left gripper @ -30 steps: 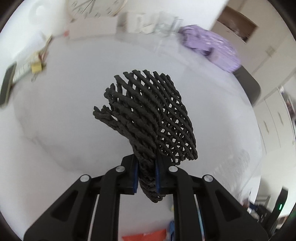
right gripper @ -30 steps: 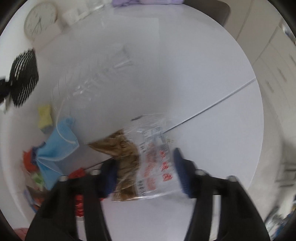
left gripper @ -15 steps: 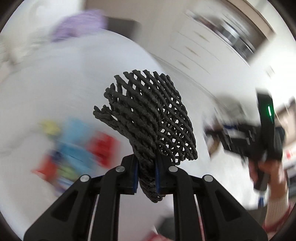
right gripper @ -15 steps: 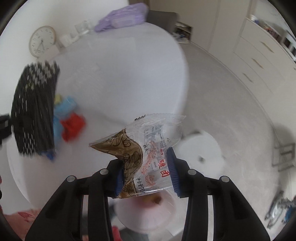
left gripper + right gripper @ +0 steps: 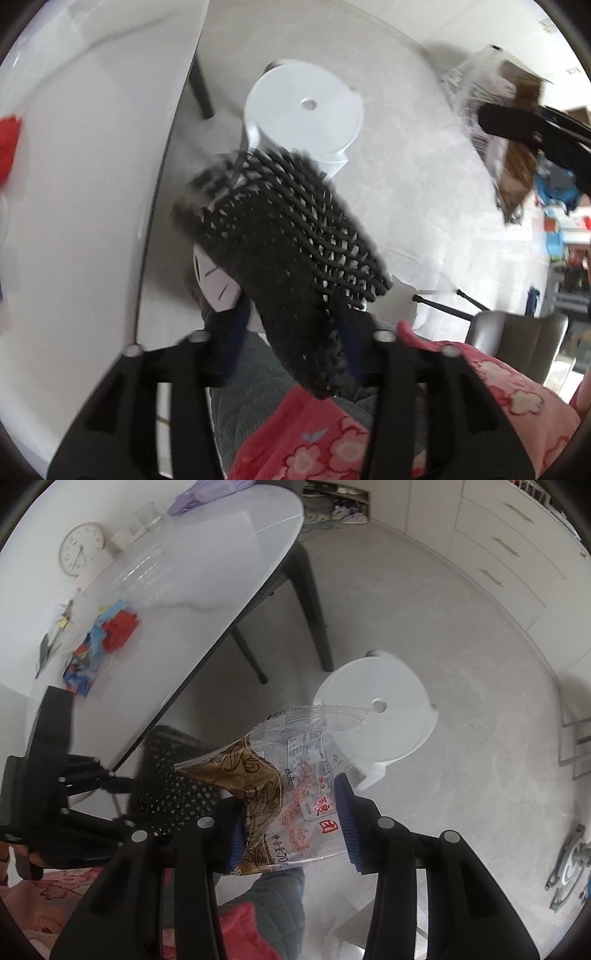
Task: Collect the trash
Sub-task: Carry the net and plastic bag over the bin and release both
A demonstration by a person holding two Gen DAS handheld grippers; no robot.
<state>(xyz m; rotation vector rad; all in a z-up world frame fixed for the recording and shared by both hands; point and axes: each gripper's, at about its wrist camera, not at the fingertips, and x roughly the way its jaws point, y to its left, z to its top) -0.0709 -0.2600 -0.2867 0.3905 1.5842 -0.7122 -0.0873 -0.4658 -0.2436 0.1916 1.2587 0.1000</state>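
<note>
Now | left gripper [image 5: 291, 332] jaws spread, black foam net [image 5: 291, 243] between | right gripper [image 5: 291, 827] jaws wide, pinching snack wrapper [image 5: 291, 782]

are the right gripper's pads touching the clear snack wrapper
Touching. In the right wrist view the snack wrapper sits pinched between the right gripper, both blue pads pressed against its sides.

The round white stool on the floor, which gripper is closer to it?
Hard to tell; both hover above the stool. The left gripper carries black mesh, the right gripper a snack wrapper.
</note>
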